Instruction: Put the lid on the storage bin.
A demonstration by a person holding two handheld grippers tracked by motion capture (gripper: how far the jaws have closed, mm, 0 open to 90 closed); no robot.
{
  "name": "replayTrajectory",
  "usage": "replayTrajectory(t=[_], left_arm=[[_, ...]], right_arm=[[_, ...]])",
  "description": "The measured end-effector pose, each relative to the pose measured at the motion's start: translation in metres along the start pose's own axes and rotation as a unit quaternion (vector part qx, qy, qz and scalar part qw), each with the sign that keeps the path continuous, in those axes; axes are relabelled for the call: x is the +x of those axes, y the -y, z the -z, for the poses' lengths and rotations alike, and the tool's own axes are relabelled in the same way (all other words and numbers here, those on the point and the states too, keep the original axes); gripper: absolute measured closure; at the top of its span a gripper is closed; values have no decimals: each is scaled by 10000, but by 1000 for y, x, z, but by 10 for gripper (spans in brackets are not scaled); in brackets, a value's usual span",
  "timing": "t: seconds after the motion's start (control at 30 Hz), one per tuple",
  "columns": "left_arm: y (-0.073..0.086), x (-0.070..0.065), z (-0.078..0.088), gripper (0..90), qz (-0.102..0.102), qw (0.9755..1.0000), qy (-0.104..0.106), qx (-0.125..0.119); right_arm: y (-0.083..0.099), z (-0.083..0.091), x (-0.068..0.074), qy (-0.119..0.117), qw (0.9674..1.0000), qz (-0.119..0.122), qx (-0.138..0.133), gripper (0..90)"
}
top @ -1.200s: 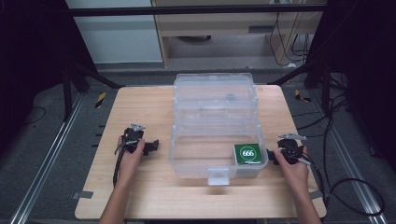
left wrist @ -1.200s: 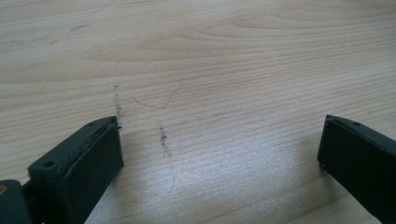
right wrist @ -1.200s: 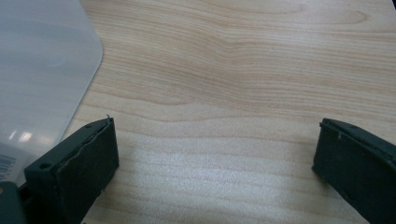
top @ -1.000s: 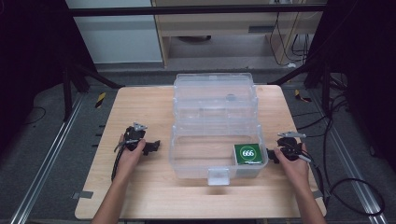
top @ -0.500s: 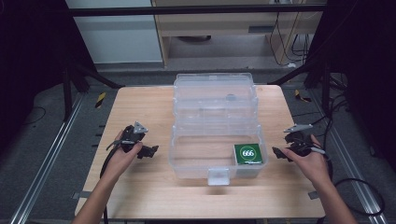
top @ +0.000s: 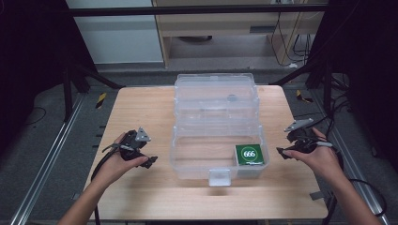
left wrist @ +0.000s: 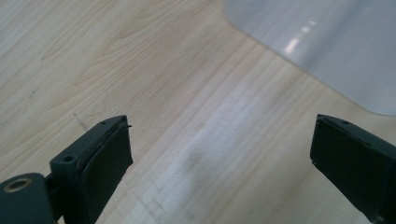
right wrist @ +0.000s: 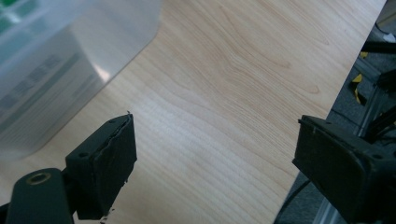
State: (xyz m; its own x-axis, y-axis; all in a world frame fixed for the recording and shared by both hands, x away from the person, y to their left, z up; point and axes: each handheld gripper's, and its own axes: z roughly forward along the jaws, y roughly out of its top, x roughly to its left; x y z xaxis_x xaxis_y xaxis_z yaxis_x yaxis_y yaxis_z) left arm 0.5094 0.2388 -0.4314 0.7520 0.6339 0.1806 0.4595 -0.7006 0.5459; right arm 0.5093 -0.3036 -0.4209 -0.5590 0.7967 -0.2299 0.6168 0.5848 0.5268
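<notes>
- On the table's [top: 141,105] left side, the left hand [top: 117,164] holds the left gripper [top: 151,162] above the wood, its tips aimed at the box [top: 216,122]; near the box's left wall but not touching it.
- From the left gripper view, the jaws stand wide apart with bare wood between the pads [left wrist: 109,158]; nothing is held; a corner of the box [left wrist: 327,42] shows at the upper right, clear of the jaws.
- At mid-table stands the box, a clear plastic case with its lid closed and a latch [top: 219,177] on the near wall; inside, at the near right corner, lies a green card [top: 249,154] marked 666.
- Right of the box, the right hand [top: 319,159] holds the right gripper [top: 281,152], tips pointed at the box's right wall, just beside it and apart from it.
- From the right gripper view, the jaws are wide, having just been closing a little, with nothing between the pads [right wrist: 116,163]; below them is bare wood; the box [right wrist: 60,60] sits at the upper left; the table edge [right wrist: 345,84] runs past the right jaw.
</notes>
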Motion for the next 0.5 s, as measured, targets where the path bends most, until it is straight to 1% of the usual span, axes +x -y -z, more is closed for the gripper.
replayTrajectory(t=[0.03,0.07,0.1,0.13,0.17,0.2,0.23,0.3,0.33,0.37,0.4,0.47,0.5], left_arm=[[-2,-3,7,45,-60,10000,0,18],[-4,-6,12,44,-123,9999,-8,13],[-6,-8,16,44,-155,9999,-7,-13],[-9,-10,22,44,-227,9997,-1,-13],[-12,-12,28,46,-305,9995,53,9],[-18,-17,39,51,-355,9992,155,-61],[-18,-17,39,51,-355,9992,155,-61],[-23,-24,49,52,-450,9989,109,-123],[-27,-28,54,52,-528,9984,116,-157],[-29,-29,57,53,-583,9980,154,-168],[-32,-33,59,54,-590,9979,178,-207],[-38,-38,64,55,-726,9969,184,-233],[-42,-43,66,55,-788,9962,231,-279]], right_arm=[[-1,4,1,-18,9999,95,26,130],[-5,14,3,-25,9995,320,10,133],[-7,17,3,-18,9993,376,15,137],[-7,17,3,-18,9993,376,15,137],[-10,22,4,-29,9989,468,18,143],[-16,31,5,-12,9981,613,-15,161],[-16,31,5,-12,9981,613,-15,161],[-25,42,6,-4,9970,759,-117,197],[-29,45,6,-10,9967,799,-150,202],[-34,51,6,-46,9961,861,-199,215],[-38,54,6,-61,9956,907,-243,224],[-49,61,7,-37,9940,1053,-281,230],[-57,66,7,-65,9929,1130,-354,236]])
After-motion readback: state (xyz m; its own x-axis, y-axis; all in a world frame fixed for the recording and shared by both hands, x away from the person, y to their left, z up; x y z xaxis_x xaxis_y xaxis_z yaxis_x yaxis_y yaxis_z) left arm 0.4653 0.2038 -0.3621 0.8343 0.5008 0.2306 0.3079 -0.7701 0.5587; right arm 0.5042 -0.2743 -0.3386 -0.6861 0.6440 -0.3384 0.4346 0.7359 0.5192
